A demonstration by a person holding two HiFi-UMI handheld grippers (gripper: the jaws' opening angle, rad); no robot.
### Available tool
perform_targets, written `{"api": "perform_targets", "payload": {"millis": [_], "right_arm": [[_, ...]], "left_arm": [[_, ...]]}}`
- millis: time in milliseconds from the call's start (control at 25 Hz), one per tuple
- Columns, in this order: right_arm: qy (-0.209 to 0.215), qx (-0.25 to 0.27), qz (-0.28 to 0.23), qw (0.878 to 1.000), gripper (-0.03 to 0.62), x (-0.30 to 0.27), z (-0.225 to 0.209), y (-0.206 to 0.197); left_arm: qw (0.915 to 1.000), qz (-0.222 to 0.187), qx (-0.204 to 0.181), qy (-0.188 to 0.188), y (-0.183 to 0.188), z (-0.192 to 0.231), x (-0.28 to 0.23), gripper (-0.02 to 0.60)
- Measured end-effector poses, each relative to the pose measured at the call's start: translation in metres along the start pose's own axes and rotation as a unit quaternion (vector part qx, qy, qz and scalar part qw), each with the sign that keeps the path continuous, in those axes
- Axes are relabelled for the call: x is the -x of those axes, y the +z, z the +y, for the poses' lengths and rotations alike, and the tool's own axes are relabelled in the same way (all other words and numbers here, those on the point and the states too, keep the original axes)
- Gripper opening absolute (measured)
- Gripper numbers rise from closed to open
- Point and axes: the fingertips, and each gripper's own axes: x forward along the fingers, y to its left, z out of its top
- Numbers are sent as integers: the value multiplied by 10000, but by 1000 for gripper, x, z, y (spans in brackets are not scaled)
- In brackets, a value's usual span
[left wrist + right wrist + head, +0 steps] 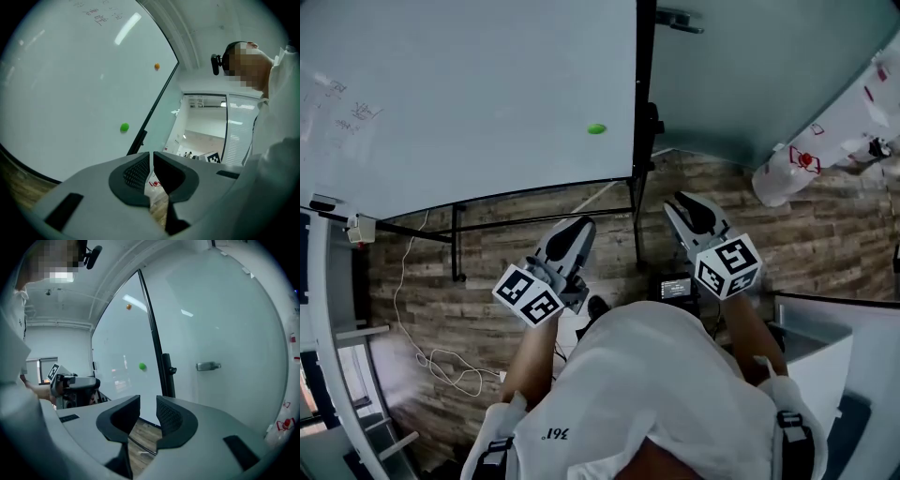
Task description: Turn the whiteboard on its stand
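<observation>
White and glossy, the whiteboard (469, 94) stands ahead on its black stand (643, 141), with a green magnet (596, 128) near its right edge. My left claw (571, 231) is closed on nothing. My right claw (695, 210) is parted and empty. Neither touches the board.

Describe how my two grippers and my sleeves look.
The left gripper and right gripper are light grey wedge-shaped shells with dark textured pads. Each carries a white cube printed with black square markers. The person wears a white short-sleeved shirt.

left gripper (575, 228): fingers together, empty | right gripper (686, 208): fingers apart, empty
</observation>
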Motion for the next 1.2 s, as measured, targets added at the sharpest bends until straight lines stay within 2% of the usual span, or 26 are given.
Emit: {"api": "perform_targets", "payload": {"millis": [320,680,920,1200], "right_arm": [[494,153,112,9986,112,-11,-32,2],[313,91,125,9994,126,-42,-32,1],[81,393,123,9991,184,-71,-37,8],[2,512,197,9985,202,-103,-52,15]], "left_arm": [[9988,-116,14,484,-5,0,-29,14],[9996,147,-9,255,1,18,-31,14],[9995,206,-193,151,13,47,-36,43],[9990,171,-394,79,27,73,-50,57]]}}
